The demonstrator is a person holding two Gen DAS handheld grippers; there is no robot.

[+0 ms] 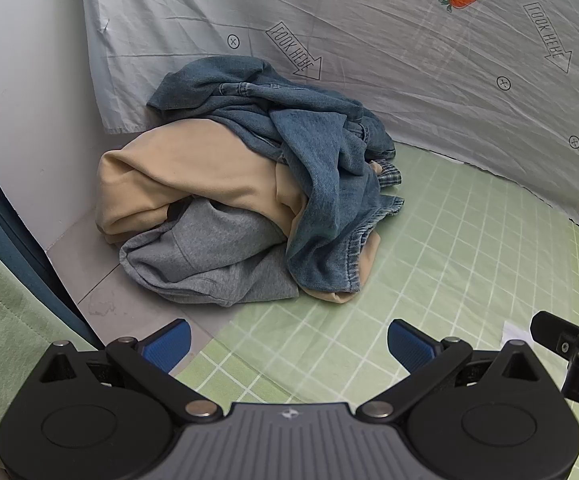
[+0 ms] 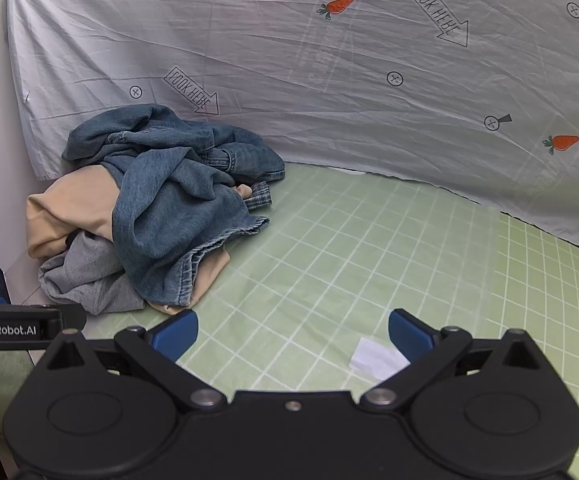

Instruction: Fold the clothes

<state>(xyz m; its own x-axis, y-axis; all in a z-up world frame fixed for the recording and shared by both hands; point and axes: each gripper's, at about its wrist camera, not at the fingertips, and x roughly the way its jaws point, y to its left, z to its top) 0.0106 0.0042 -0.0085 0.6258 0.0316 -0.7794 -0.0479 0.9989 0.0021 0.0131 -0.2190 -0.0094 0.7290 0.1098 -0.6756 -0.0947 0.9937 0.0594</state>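
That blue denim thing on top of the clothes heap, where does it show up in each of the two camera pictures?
Left wrist view: the denim garment lies centre, slightly left, draped over the beige and grey clothes.
Right wrist view: the denim garment sits left of centre, atop the same heap.
Shared landmark: the "LOOK HERE" arrow printed on the sheet just behind the heap.

A crumpled heap of clothes lies against the hanging printed sheet, at its left end, half on the green grid mat. Blue denim jeans sprawl over the top, one hemmed leg trailing down onto the mat. Beneath them sits a bunched cream garment, under that a grey sweatshirt, and a scrap of checked fabric peeks out beside the sheet.
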